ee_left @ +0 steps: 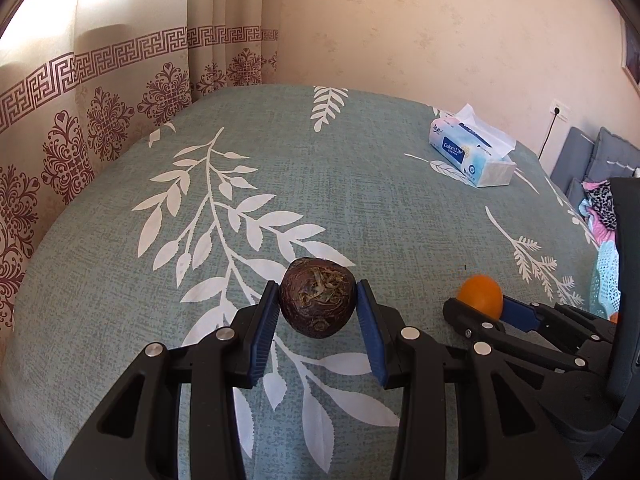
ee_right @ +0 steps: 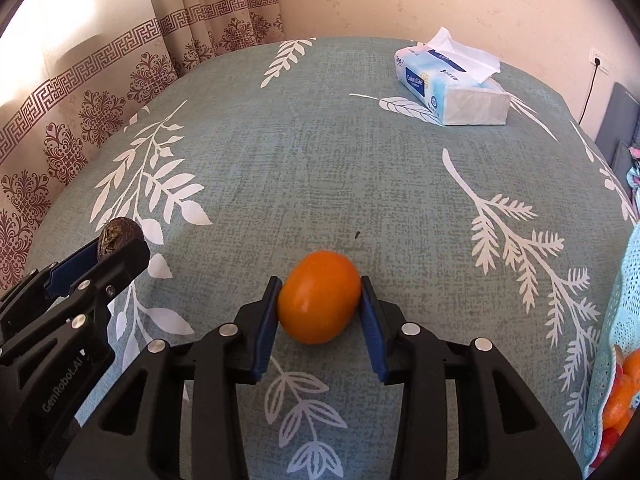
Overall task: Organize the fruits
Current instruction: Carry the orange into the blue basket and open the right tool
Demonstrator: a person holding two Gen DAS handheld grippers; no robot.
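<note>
Left gripper [ee_left: 317,305]: sitting at lower centre of the left wrist view, its two blue pads [ee_left: 264,332] pressing against both sides of the dark brown fruit, so it is grasping that fruit.
Dark brown fruit [ee_left: 317,298]: showing at lower centre of the left wrist view, between the fingertips, with a dry, fibrous patch facing the camera; whether it is touching the cloth or being held just above it cannot be told.
Right gripper [ee_right: 320,304]: sitting at lower centre of the right wrist view, its blue pads [ee_right: 266,328] closing on both sides of the orange fruit, so it is grasping that fruit.
Orange fruit [ee_right: 319,297]: showing at lower centre of the right wrist view, smooth and oval; in the left wrist view it is appearing at lower right, between the other tool's fingers.
Relation of tools: both are lying side by side near the bottom of each frame, each appearing at the edge of the other's view, apart from one another.
Tablecloth [ee_right: 320,168]: grey-green with white leaf prints, filling the middle of both frames.
Tissue pack [ee_right: 452,88]: lying at upper right of the right wrist view, well apart from both fruits, a white sheet sticking out of its top.
Fruit pile [ee_right: 620,396]: orange and red pieces showing at the lower right edge of the right wrist view, beside pale blue netting [ee_right: 612,336].
Curtain [ee_left: 80,128]: patterned, hanging along the left side of both frames.
</note>
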